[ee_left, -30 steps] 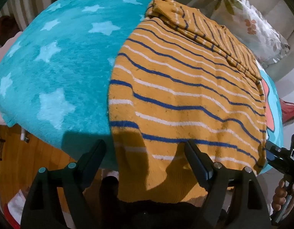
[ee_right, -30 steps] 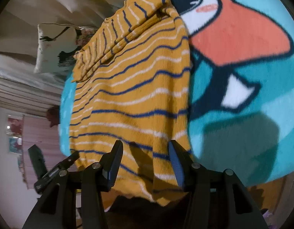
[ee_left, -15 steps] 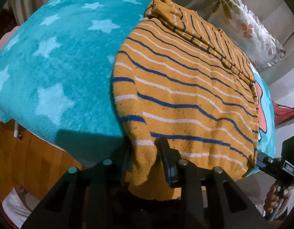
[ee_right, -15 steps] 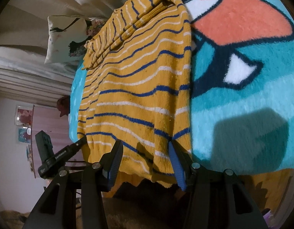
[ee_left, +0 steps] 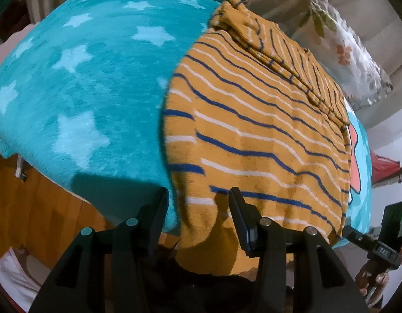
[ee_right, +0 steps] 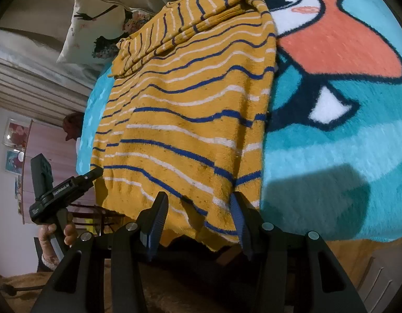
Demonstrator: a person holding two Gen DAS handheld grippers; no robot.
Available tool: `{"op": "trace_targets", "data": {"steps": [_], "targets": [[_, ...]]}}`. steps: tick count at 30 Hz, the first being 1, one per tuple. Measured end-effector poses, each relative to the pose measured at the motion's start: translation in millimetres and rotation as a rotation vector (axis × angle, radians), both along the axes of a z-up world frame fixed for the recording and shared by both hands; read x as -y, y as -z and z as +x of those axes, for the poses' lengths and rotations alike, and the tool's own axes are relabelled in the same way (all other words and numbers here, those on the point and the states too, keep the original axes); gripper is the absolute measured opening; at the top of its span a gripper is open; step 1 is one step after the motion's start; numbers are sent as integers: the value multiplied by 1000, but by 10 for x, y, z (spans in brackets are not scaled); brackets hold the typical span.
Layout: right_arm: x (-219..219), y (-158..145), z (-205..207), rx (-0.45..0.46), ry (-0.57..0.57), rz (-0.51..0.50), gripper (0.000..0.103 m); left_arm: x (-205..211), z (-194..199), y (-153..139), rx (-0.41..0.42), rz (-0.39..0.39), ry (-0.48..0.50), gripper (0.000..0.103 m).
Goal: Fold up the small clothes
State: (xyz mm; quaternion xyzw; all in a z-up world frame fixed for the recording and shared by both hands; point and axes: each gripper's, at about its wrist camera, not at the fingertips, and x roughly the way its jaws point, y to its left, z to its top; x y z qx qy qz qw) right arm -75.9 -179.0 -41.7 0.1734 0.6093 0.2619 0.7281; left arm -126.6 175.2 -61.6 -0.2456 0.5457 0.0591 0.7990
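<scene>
A mustard-yellow sweater with blue and white stripes lies flat on a turquoise blanket, its sleeves folded across the far end. My left gripper is at the sweater's near left hem corner. Its jaws are opening, with bunched cloth between them, and the pads do not press on it. In the right wrist view the sweater reaches down to my right gripper. This gripper is open, and the near right hem edge hangs between its blue pads. Each gripper also shows at the edge of the other's view.
The blanket has stars on the left and a large cartoon bird on the right. A floral pillow lies beyond the sweater. Below the blanket's near edge is the bed's wooden side. A hand holds the left gripper's handle.
The left jaws closed from wide onto the hem corner, bunching it, then parted a little. The right gripper rolled slightly with its jaws unchanged.
</scene>
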Motion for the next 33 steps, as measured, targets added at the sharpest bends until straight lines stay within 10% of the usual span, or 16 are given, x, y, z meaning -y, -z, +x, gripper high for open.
{"op": "trace_targets", "data": {"steps": [21, 30, 33], "targets": [[131, 30, -194, -38, -5, 15, 53, -167, -92, 41, 39, -160, -24, 71], [259, 149, -221, -84, 38, 20, 54, -27, -97, 106, -4, -186, 16, 70], [237, 211, -232, -101, 26, 7, 54, 32, -98, 121, -25, -167, 26, 54]]}}
